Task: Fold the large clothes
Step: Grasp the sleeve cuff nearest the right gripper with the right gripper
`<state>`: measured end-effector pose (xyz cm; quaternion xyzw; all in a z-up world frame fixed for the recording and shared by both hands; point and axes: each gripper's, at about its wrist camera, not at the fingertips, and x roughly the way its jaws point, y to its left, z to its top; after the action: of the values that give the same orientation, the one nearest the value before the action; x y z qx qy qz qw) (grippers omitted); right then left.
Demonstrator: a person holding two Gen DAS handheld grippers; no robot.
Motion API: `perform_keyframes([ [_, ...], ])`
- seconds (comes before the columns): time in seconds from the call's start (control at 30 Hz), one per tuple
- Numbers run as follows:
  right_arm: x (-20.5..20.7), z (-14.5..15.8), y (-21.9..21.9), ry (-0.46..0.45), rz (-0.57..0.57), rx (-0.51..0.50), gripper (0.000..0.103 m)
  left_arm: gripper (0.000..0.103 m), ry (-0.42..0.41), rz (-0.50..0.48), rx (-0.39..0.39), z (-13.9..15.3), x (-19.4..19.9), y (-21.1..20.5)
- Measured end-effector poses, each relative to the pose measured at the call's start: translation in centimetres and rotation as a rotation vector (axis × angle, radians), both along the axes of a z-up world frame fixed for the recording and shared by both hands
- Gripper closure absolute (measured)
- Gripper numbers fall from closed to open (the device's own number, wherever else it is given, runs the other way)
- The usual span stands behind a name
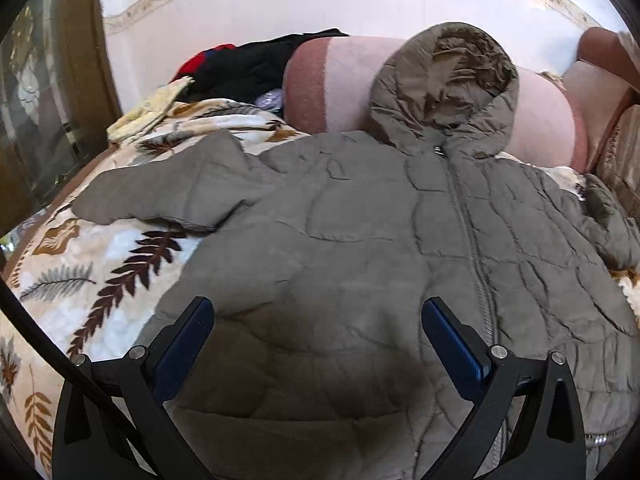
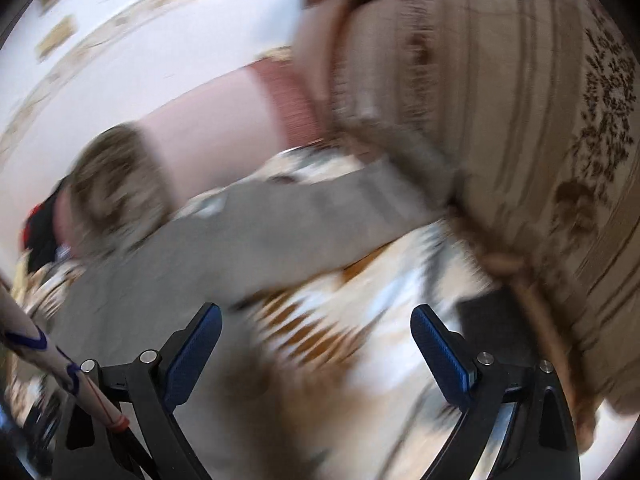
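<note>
Grey-brown quilted hooded jacket point(image 1: 360, 220) lies spread front-up across a bed covered by a cream blanket printed with brown and grey fern leaves point(image 1: 100, 264); its zip runs down the middle-right of the left wrist view, closed up to the collar. The crinkled hood point(image 1: 444, 80) rests at the far end against a long pink bolster with darker rust-pink ends point(image 1: 340, 84). One sleeve point(image 1: 168, 188) reaches out to the left over the leaf-print blanket, and the other lies bunched at the right edge. The left tongs point(image 1: 318, 312) hang over the near part of the jacket's front, their two blue-padded fingers point(image 1: 192, 332) wide apart with nothing between them. Beyond the bolster on the far left sits a heap of black and red clothing point(image 1: 248, 64) beside a pale yellow cloth point(image 1: 152, 108). The right wrist view is heavily blurred: the right tongs point(image 2: 316, 322) are likewise spread wide and grip nothing, poised over the leaf-print blanket just right of the jacket's body, with the jacket's long grey sleeve point(image 2: 300, 208) stretching across the bed farther away. A beige striped cushion with a dark brown floral pattern point(image 2: 500, 120) fills the right side of that view.
</note>
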<state>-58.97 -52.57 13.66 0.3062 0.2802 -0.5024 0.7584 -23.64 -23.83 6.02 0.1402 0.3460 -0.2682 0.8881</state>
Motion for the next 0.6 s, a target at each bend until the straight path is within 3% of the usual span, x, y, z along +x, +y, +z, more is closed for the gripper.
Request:
perform_keyframes([
  [0.13,-3.1,-1.4,-7.7,-0.042,-0.12,0.058,0.014,0.0,-0.023,-0.025,0.012,-0.1,-0.7,-0.5],
  [0.2,-4.1,-2.2,-11.0,-0.052,-0.168,0.078,0.025,0.0,-0.026,-0.03,0.016,-0.3,-0.8,-0.7],
  [0.4,-4.0,-4.5,-16.8,0.012,-0.245,0.071,0.026,0.0,-0.027,-0.025,0.022,-0.7,-0.4,-1.1],
  [0.6,-4.0,-7.1,-19.9,0.032,-0.291,0.09,0.028,0.0,-0.022,-0.031,0.039,-1.4,-0.3,-1.6],
])
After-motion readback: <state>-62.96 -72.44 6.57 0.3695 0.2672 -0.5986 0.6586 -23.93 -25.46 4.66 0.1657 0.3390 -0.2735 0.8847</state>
